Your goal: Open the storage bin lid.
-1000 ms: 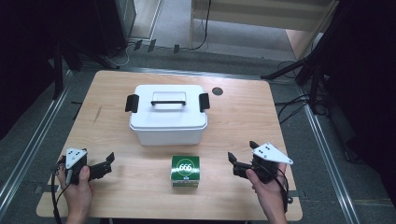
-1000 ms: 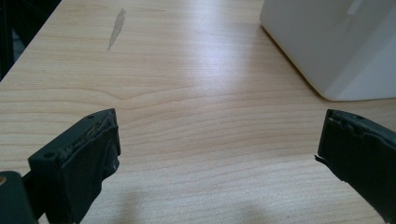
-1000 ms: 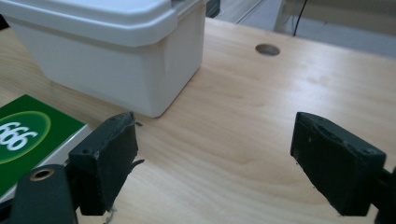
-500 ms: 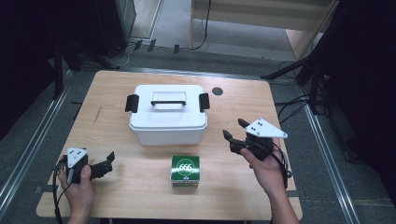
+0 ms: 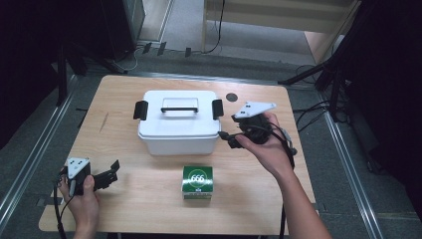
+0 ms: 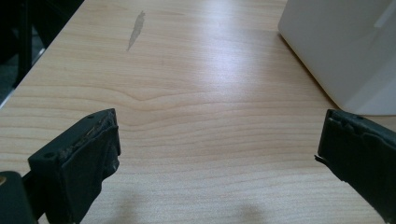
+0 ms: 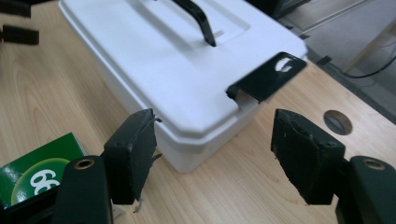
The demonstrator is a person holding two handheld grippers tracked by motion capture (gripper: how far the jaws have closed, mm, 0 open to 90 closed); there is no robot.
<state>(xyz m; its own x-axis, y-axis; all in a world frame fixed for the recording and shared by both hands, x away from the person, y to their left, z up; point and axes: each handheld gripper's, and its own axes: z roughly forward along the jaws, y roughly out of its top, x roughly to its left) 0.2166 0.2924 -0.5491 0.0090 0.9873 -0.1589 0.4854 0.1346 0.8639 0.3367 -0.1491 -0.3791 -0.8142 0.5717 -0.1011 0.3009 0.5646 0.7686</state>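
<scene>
A white lidded box [image 5: 178, 122] with a black handle [image 5: 179, 105] and black side latches stands mid-table. My right gripper [image 5: 228, 140] hovers just right of it, below the right latch [image 5: 217, 109]. In the right gripper view the right gripper [image 7: 215, 140] faces the box's corner [image 7: 187, 93] and that latch [image 7: 266, 77]. Its jaws have just been opening and grip nothing. A green carton [image 5: 197, 181] marked 666 lies in front of the box. My left gripper [image 5: 114, 170] rests at the front left, open over bare wood [image 6: 217, 140].
The wooden table [image 5: 149, 214] has a round cable hole [image 5: 231, 97] behind the right gripper and a grey scuff [image 5: 103, 122] at the left. Metal rails, cables and dark stands surround the table on the floor.
The right hand has lifted from the front right of the table and moved away from the person and left, up to the box's right side. The left hand has stayed put.
</scene>
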